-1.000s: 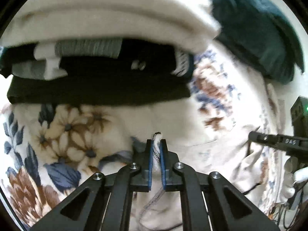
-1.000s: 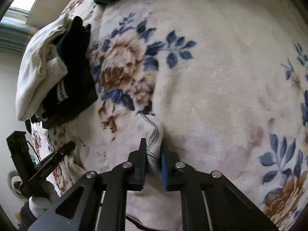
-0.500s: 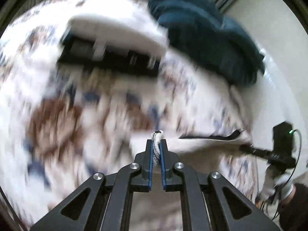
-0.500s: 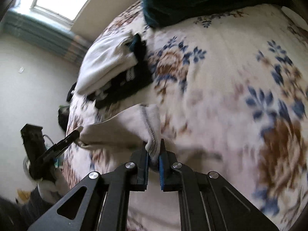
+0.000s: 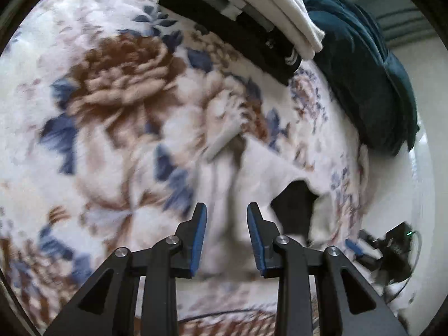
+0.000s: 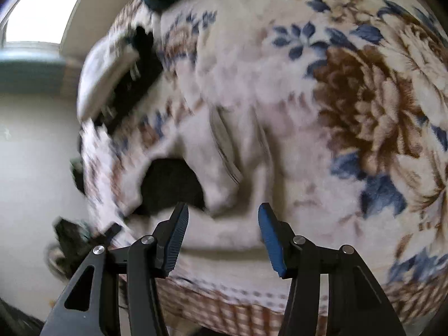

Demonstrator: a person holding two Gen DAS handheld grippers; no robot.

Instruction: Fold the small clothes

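The big flowery blanket [image 5: 117, 89] covers the bed, and the little white garment [image 5: 232, 184] lies on it, just in front of both claws. It looks like this is the moment between folds: the cloth is lying on the bed and no claw is holding it. The left gripper [image 5: 226, 218] has its blue fingers spread apart with nothing between them, and it hangs over the near part of the cloth. The right gripper [image 6: 222, 218] is wide open too, and empty, and the cloth lies just past its tips. Far back on the bed sits a stack of folded clothes [image 5: 252, 14], white on top and black under, next to a dark green blanket [image 5: 364, 84]. The next move, I think, is to pick a new edge of the garment, pinch it with both claws, and fold it over again, or else lift it onto the stack if it is small enough. The claws need to come down low and grab only the white cloth, not the fluffy blanket under it. The garment looks soft and bunched, with long wrinkles running away from the claws. It has a thin dark trim [image 6: 221, 140] along one edge. A black patch [image 6: 170, 184] shows at its side; I cannot tell what that is. The pictures are blurry, so small things are hard to see.
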